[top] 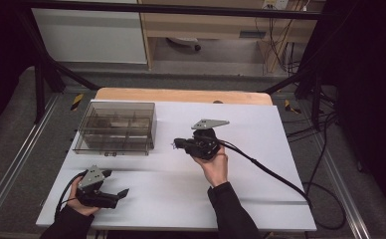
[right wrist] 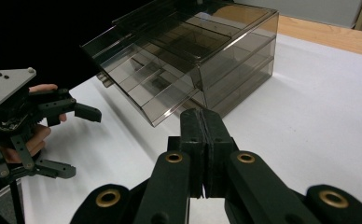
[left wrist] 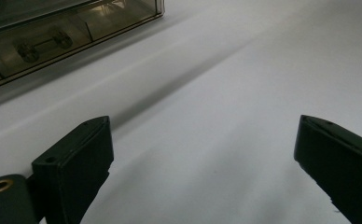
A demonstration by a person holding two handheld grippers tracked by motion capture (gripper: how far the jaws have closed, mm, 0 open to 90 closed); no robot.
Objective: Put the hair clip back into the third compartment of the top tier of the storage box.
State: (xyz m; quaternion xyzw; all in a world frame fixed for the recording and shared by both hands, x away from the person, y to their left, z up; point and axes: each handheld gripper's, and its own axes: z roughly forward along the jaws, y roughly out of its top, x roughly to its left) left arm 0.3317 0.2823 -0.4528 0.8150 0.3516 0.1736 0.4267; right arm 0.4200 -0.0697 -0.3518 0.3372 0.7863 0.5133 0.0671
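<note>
Your right gripper [top: 177, 145] is pressed shut on nothing, pointing at the smoky drawer box [top: 115, 127], which sits just to its left with its long side running across the table [top: 260, 164]. Your left gripper [top: 117, 195] is spread wide, well below the box's front, so the right one's nearer.

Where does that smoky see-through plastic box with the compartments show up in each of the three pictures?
High view: the box sits on the left half of the white table, toward its far edge.
Left gripper view: one edge of it fills the top left corner.
Right gripper view: it stands at top centre, beyond the closed jaws.
Shared landmark: the white table.
</note>
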